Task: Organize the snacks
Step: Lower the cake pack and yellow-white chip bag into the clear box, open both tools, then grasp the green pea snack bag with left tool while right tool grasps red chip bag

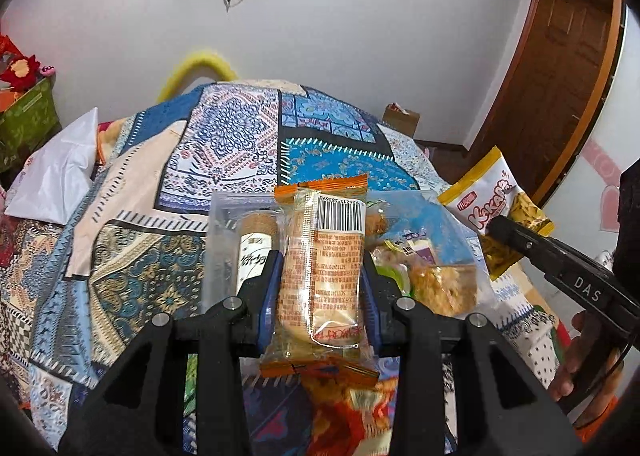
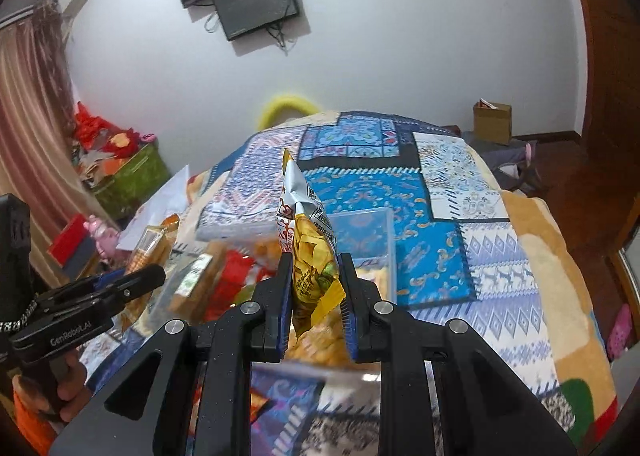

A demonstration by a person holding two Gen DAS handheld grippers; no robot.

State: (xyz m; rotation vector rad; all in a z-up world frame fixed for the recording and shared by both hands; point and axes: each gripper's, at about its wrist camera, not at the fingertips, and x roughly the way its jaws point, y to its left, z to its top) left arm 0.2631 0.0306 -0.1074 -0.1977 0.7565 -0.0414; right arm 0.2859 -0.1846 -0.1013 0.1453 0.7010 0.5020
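The orange-sealed pastry packet (image 1: 320,268) sits clamped between the left gripper (image 1: 320,292) fingers, held above a clear plastic bin (image 1: 224,216) already holding wrapped snacks. At 3 o'clock from it, the yellow Kakapa chip bag (image 2: 310,240) is pinched upright at its lower end by the right gripper (image 2: 314,292), over the bin's other side. The bin rests on a patchwork bedspread (image 2: 460,216). Both items appear mid-carry toward the bin. Next, each must be lowered into a free gap and its fingers parted, 1 at a time, to avoid collision.
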